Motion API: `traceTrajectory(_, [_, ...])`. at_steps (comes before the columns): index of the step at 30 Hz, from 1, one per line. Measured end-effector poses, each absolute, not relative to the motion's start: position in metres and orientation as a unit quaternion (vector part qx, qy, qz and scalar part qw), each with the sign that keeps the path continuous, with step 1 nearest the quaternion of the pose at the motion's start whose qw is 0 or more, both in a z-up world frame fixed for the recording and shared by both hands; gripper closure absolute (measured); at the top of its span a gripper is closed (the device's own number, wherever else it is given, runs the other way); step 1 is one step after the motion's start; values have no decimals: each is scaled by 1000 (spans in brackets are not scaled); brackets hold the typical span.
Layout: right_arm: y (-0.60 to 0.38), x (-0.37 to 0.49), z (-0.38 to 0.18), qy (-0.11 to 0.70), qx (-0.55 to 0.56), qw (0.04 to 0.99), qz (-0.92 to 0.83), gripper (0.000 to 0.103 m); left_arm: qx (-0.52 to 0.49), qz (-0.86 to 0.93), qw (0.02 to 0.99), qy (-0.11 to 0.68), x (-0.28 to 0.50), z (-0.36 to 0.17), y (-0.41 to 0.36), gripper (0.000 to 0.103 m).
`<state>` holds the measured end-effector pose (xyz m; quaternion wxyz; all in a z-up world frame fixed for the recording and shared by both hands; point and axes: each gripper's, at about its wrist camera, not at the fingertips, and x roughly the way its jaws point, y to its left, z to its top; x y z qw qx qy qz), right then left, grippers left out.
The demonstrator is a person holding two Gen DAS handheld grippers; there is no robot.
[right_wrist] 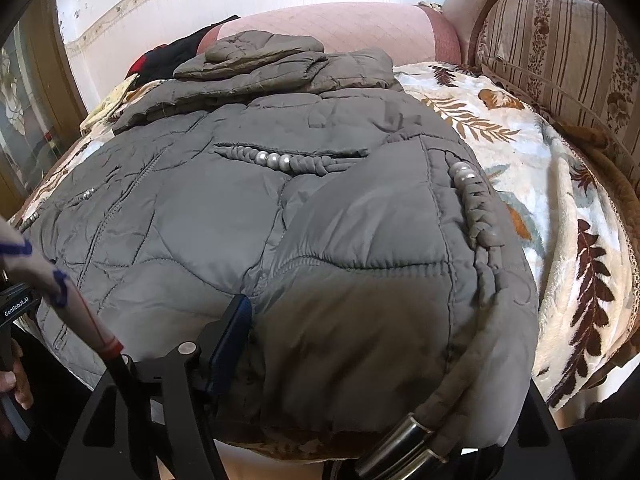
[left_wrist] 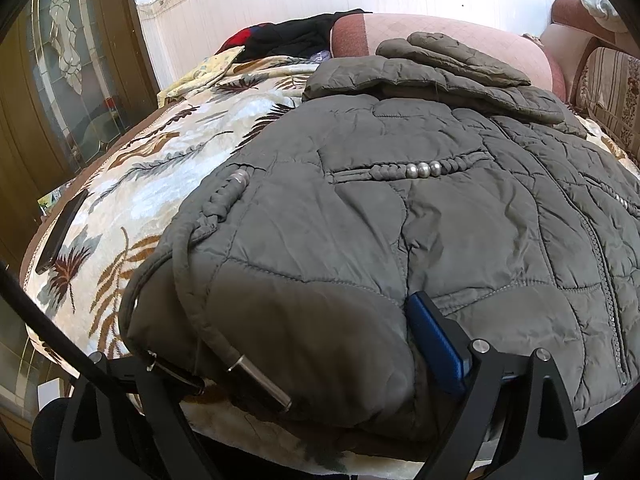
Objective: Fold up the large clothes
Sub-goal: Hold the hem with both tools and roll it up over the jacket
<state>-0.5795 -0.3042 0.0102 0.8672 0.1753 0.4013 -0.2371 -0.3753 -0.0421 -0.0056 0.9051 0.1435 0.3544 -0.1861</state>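
Observation:
A grey quilted jacket [left_wrist: 400,208] lies spread on a leaf-patterned blanket [left_wrist: 160,152], its sleeves folded across the far end [left_wrist: 460,64]. It has pearl trim and drawcords with metal tips [left_wrist: 260,384]. My left gripper [left_wrist: 288,364] holds the near left hem bunched between its fingers; the blue pad [left_wrist: 436,344] presses the fabric and the left finger is hidden. In the right wrist view the jacket [right_wrist: 280,208] fills the frame. My right gripper [right_wrist: 352,364] holds the near right hem against its blue pad [right_wrist: 232,344]; its right finger is hidden under fabric and the cord tips [right_wrist: 404,440].
A pink bolster [left_wrist: 440,36] and dark clothes [left_wrist: 296,36] lie at the far end. A striped sofa cushion [right_wrist: 560,60] stands on the right. A dark phone [left_wrist: 60,236] lies at the blanket's left edge. A wooden glass door [left_wrist: 60,80] is at left.

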Motion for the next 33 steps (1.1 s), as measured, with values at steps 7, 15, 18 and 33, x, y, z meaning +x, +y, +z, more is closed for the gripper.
traceTrajectory(7, [-294,-576,13,401,137,872,-246,35,142,-184,906,353,-376,-4,-42,12])
traceTrajectory(15, [-281,-572,16,403,76,876,-254,47,149,-185,910,340,-380,-2,-43,20])
traceTrajectory(18, [-281,-572,16,404,70,875,-256,47,150,-187,911,336,-381,-1,-44,24])
traceTrajectory(33, [-277,-569,16,405,55,874,-261,47,147,-192,915,323,-385,3,-42,50])
